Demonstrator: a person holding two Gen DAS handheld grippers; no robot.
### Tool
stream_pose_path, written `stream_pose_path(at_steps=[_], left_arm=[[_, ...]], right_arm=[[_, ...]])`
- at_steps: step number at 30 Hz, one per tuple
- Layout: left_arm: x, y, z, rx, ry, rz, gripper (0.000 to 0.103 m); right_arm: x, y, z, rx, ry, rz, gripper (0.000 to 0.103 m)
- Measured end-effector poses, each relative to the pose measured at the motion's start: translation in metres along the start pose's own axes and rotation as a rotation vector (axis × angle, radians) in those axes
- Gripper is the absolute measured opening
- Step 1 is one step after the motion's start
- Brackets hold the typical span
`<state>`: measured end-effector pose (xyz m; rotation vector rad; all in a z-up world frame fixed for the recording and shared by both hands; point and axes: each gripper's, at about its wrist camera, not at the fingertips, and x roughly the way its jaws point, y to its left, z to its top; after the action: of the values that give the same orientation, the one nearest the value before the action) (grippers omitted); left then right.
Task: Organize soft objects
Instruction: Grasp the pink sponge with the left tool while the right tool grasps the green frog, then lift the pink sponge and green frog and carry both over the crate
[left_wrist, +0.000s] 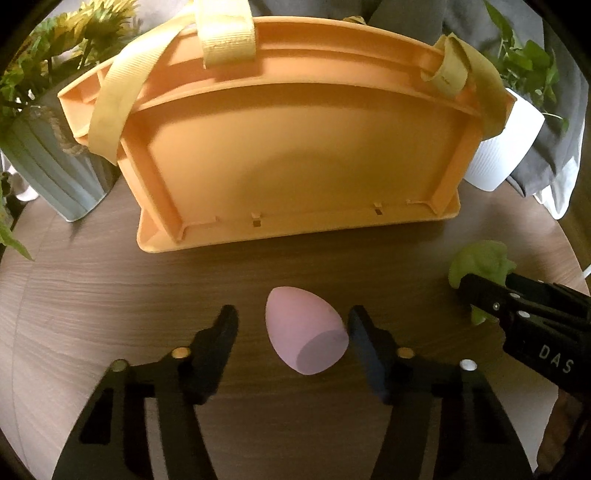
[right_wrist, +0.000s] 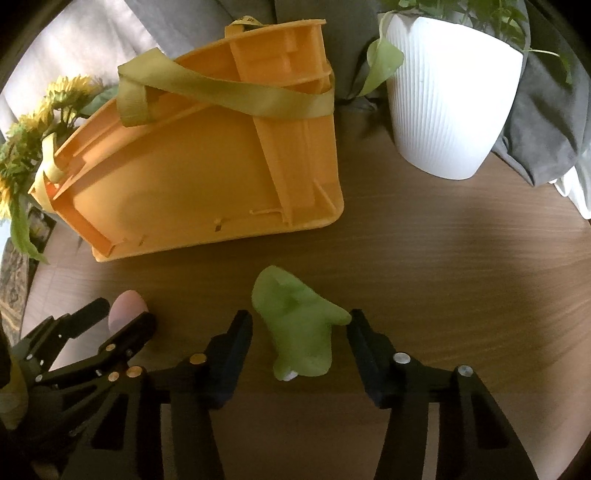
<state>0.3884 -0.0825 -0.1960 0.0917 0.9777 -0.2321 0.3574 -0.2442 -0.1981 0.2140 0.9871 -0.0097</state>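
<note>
The left gripper (left_wrist: 291, 325) is straddling a pink egg-shaped makeup sponge (left_wrist: 304, 330) at lower centre, its right pad touching, the left pad apart. The right gripper (right_wrist: 301, 325) is bracketing a soft green squishy toy (right_wrist: 295, 325), jaws not yet pressing. An open orange plastic basket with yellow straps (left_wrist: 295, 147) is waiting above, probably as the destination. A round wooden table (right_wrist: 443, 251) is bearing potted plants.

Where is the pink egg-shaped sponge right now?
The pink sponge lies on the wooden table between the left claw's fingers, in front of the orange basket, left of the green soft toy.
</note>
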Motion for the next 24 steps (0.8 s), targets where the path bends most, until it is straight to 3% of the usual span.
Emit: stream_pose_path(at_steps=[4,14,24], left_arm=[[0.0,0.0,0.0,0.006,-0.009,-0.022,0.041],[-0.026,0.004,-0.006,0.02,-0.066,-0.018,0.039],[-0.063,0.003,-0.005,0.019,-0.154,-0.035,0.039]], right_arm=[[-0.002,-0.002,-0.002,0.0,-0.007,0.006,0.049],[-0.014,0.004,-0.01,0.001,-0.013,0.03,0.048],[-0.046,0.009,-0.01,-0.01,-0.079,0.041,0.048]])
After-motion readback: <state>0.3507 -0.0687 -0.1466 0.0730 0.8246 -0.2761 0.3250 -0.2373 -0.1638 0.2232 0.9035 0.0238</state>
